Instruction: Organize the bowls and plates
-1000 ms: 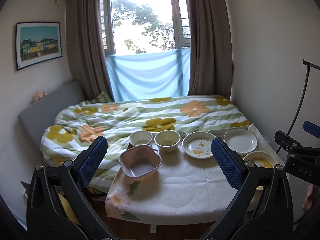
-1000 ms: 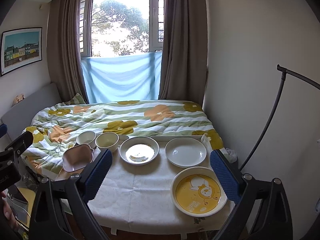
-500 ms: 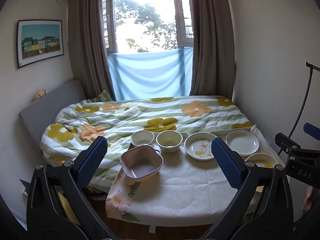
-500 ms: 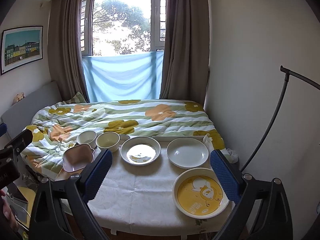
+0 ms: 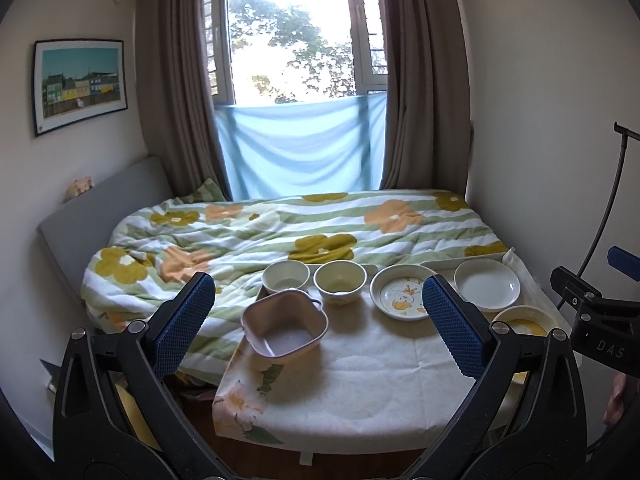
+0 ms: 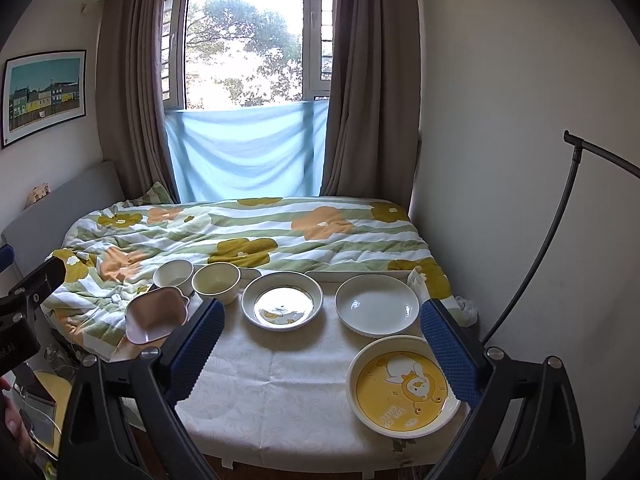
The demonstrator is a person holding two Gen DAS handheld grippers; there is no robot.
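A small table with a white cloth (image 5: 360,384) (image 6: 280,392) holds the dishes. At its left is a pink square bowl (image 5: 285,328) (image 6: 156,314). Behind it stand a white bowl (image 5: 285,276) (image 6: 173,273) and a cream bowl (image 5: 340,280) (image 6: 216,281). To the right lie a duck-print plate (image 5: 402,296) (image 6: 282,301), a plain white plate (image 5: 487,283) (image 6: 378,304) and a yellow duck plate (image 5: 520,322) (image 6: 402,390). My left gripper (image 5: 318,324) and right gripper (image 6: 320,344) are both open and empty, held above the table's near side.
A bed with a flowered quilt (image 5: 280,236) lies right behind the table. A wall is on the right with a black lamp stand (image 6: 560,232). The window and curtains are at the back. A white tray edge (image 6: 360,274) shows behind the plates.
Both grippers have drifted slightly forward and upward, so the table sits a little lower in both views. Nothing on the table has moved.
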